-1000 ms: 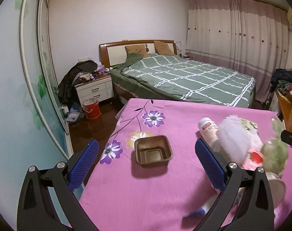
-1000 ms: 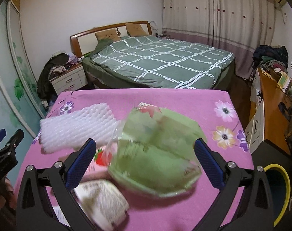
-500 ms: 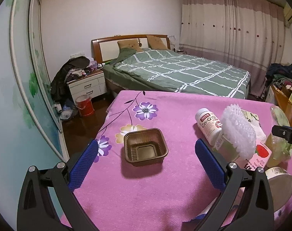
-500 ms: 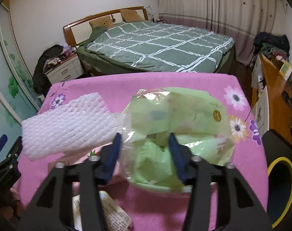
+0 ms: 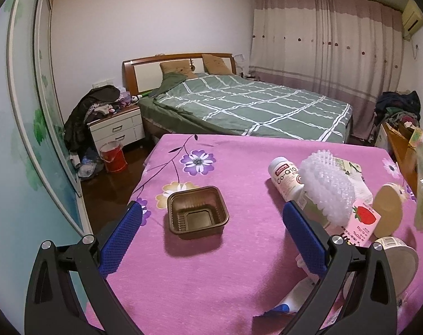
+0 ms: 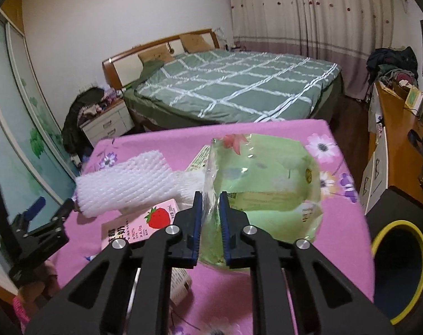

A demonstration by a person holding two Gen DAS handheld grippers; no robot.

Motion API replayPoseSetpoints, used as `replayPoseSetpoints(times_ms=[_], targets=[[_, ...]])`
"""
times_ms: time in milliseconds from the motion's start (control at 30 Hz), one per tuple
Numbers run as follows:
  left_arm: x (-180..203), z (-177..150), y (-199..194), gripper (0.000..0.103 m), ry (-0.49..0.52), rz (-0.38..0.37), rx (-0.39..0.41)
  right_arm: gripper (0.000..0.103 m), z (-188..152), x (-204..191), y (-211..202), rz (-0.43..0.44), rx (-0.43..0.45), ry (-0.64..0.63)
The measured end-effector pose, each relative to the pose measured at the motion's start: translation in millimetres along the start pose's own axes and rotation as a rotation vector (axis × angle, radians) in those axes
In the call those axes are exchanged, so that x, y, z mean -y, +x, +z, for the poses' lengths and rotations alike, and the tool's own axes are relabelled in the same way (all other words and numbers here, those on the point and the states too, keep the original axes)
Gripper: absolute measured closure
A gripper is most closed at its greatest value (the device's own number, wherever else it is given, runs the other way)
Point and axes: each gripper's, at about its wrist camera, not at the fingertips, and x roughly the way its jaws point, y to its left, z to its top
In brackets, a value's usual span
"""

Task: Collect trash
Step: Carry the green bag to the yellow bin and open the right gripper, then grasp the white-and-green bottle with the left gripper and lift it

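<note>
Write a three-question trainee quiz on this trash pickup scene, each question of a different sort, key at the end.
1. True or false: the right claw is shut on the green plastic bag.
2. What lies between the left claw's open jaws? A) brown tray B) white bottle C) foam net
3. Fill in: the bin beside the table has a ____ rim.

Key: 1 true; 2 A; 3 yellow.

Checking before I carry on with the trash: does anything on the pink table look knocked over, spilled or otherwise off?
Nothing is spilled. The white supplement bottle lies on its side, next to the foam fruit net and strawberry milk carton. The right gripper is shut on the thin edge of the green plastic bag, so that grip may be shallow.
</note>
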Motion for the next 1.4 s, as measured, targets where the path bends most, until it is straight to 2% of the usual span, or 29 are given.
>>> replayPoseSetpoints(times_ms=[133,267,333,500,567,733,800,867,900,967,1067,1133,1233,1400], targets=[[0,0,-1,0.004,0.001,-0.012,-0.006,0.091,3,11,-22,0.008,0.026,0.011],[3,-1,-1,0.004,0.014,-0.014,-0.002,0.091,-3,32,-39,-0.062,0.049,0.019],[3,-1,-2,0.004,0.013,-0.018,-0.002,0.091,-7,56,-40,-0.123,0.042,0.057],[4,-2,-5,0.004,0.014,-0.039,0.007,0.09,-31,148,-35,-0.336,-0.005,0.18],[5,-2,-7,0.004,0.014,-0.052,0.01,0.089,-42,182,-32,-0.391,-0.031,0.224],[12,-2,-10,0.004,0.023,-0.088,0.023,0.087,-63,243,-15,-0.46,-0.08,0.283],[15,-3,-11,0.004,0.036,-0.099,0.029,0.079,-70,264,-5,-0.484,-0.11,0.302],[19,-4,-13,0.004,0.046,-0.111,0.036,0.059,-75,269,1,-0.501,-0.126,0.313],[21,-4,-14,0.004,0.051,-0.118,0.04,0.057,-77,274,3,-0.515,-0.127,0.328],[24,-4,-16,0.004,0.058,-0.128,0.045,0.056,-81,276,3,-0.514,-0.122,0.355],[27,-5,-21,0.004,0.066,-0.156,0.048,0.056,-75,263,-3,-0.46,-0.066,0.384],[29,-6,-25,0.004,0.065,-0.178,0.045,0.055,-68,244,-7,-0.446,-0.022,0.351],[32,-8,-36,0.004,0.064,-0.215,0.033,0.047,-52,211,0,-0.368,0.033,0.297],[33,-19,-74,0.004,0.106,-0.293,0.027,0.047,-37,168,24,-0.296,0.076,0.202]])
